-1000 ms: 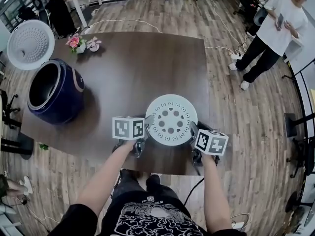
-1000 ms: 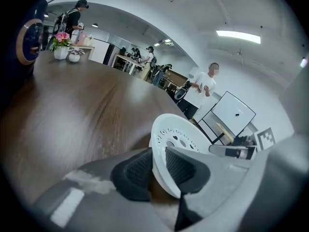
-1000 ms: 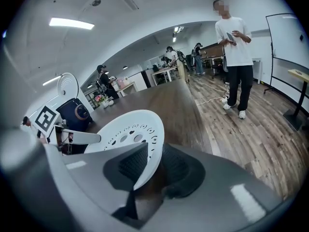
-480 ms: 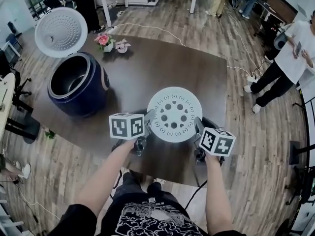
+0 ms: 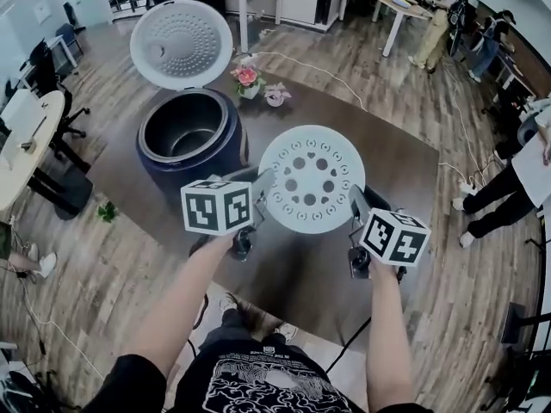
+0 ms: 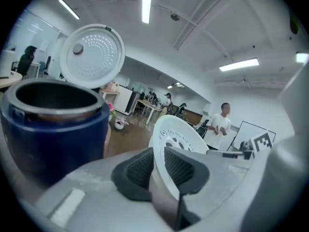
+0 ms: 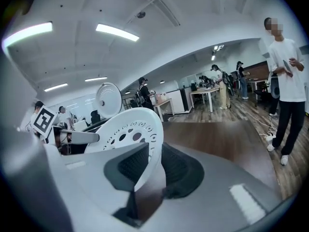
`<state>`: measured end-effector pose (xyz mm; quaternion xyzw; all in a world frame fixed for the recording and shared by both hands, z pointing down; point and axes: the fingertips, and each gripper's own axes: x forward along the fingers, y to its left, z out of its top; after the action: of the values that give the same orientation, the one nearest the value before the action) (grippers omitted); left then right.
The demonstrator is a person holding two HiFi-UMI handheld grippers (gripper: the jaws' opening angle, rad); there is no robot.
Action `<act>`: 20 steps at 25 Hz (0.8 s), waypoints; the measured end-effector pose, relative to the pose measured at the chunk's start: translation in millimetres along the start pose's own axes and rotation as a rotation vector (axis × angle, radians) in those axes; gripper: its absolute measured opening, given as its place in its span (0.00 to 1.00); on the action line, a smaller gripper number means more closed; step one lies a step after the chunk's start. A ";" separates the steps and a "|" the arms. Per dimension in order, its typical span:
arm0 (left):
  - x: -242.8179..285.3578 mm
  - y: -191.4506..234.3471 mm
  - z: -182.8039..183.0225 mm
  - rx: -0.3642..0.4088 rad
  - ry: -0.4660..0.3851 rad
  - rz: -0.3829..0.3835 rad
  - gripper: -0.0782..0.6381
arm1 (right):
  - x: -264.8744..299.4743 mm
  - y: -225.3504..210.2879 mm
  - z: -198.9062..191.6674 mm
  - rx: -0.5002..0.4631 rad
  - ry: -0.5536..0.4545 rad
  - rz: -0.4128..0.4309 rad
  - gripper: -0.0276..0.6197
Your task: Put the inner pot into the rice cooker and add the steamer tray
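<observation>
The white round steamer tray, pierced with holes, hangs in the air above the dark table, held by its rim from both sides. My left gripper is shut on its left edge, my right gripper on its right edge. The left gripper view shows the tray's rim pinched between the black pads. It is pinched the same way in the right gripper view. The navy rice cooker stands just left of the tray, its white lid raised, and a metal-rimmed inner pot sits inside it.
A small vase of pink flowers and a white trinket stand on the table behind the cooker. A person stands on the wooden floor at the right. Desks and chairs fill the room beyond.
Both grippers have lifted the steamer tray off the table and carried it up and toward the rice cooker. The cooker now lies close beside the tray's left edge.
</observation>
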<state>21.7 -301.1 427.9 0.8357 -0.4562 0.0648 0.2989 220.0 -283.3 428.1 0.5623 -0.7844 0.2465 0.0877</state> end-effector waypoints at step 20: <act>-143.4 149.7 140.2 -0.039 -0.291 0.199 0.22 | 116.0 218.7 96.2 -0.132 -0.052 0.300 0.17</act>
<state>-203.8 -336.3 325.3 0.7809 -0.5763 -0.0364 0.2382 -9.8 -373.4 330.2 0.4381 -0.8760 0.1903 0.0662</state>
